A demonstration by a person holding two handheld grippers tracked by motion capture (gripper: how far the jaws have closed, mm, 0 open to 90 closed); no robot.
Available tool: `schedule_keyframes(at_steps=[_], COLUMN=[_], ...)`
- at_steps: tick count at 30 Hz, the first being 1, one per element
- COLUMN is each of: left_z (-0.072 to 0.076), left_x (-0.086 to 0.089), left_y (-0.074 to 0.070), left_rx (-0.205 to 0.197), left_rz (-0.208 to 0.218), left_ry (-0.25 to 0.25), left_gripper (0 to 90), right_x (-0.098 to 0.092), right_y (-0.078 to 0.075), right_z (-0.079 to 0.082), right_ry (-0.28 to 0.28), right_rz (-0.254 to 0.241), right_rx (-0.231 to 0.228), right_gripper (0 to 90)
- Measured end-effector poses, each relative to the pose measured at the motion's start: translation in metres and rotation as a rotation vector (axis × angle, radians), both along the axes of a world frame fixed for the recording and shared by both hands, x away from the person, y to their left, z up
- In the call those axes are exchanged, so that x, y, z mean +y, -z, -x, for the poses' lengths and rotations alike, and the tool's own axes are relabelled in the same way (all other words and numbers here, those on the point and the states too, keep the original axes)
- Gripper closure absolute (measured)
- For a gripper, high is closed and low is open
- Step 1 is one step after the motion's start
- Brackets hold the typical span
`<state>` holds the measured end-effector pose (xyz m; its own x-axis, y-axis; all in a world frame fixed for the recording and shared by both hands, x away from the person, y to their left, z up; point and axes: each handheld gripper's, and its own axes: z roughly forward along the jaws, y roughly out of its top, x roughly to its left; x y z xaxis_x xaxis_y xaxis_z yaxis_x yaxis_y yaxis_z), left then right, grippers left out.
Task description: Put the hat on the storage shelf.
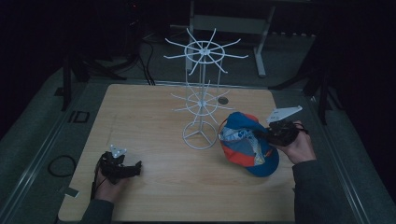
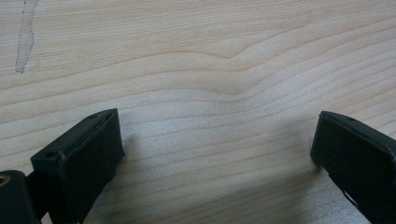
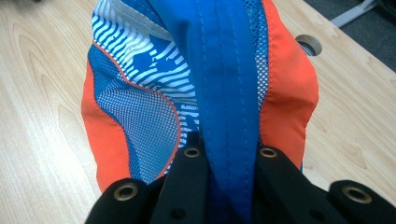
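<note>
A blue and orange cap [image 1: 247,144] with white-striped mesh panels lies at the right of the wooden table [image 1: 154,116], beside the base of a white wire rack [image 1: 201,88]. My right gripper [image 1: 268,135] is shut on the cap's blue band [image 3: 231,107], which runs between its black jaws [image 3: 229,182]. The orange panels [image 3: 289,93] spread to either side of the band. My left gripper [image 1: 133,169] rests low over the table's front left. Its two black fingers [image 2: 81,158] stand wide apart, open, with bare wood between them.
The rack has two tiers of radiating hooks and a ring base [image 1: 200,136] at the table's middle. A round cable hole [image 1: 223,100] lies behind the cap. Dark floor, cables [image 1: 60,165] and a desk frame [image 1: 261,42] surround the table.
</note>
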<state>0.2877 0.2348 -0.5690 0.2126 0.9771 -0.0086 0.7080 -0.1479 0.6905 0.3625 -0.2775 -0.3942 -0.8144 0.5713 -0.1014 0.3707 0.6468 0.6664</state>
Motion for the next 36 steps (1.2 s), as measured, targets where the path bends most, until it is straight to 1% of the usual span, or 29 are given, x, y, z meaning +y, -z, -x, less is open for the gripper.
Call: schedule_keyframes(at_steps=[8,18,23,28,36], left_z=[0.0,0.0,0.0,0.0,0.0], left_x=[0.0,0.0,0.0,0.0,0.0], left_y=[0.0,0.0,0.0,0.0,0.0], left_rx=[-0.001,0.0,0.001,0.002,0.002], left_rz=[0.002,0.002,0.002,0.002,0.002], left_ry=[-0.001,-0.001,0.0,0.0,0.0], left_gripper=[2.7,2.7,2.7,2.7,2.7], right_x=[-0.009,-0.02,-0.022,-0.022,-0.024], right_y=[-0.009,-0.02,-0.024,-0.029,-0.036], right_z=[0.001,0.002,0.003,0.002,0.003], right_ry=[0.019,0.041,0.048,0.047,0.054], right_rz=[-0.014,-0.017,-0.022,-0.009,-0.008], right_rx=[-0.019,-0.042,-0.049,-0.05,-0.06], right_gripper=[88.4,88.4,88.4,88.4,88.4])
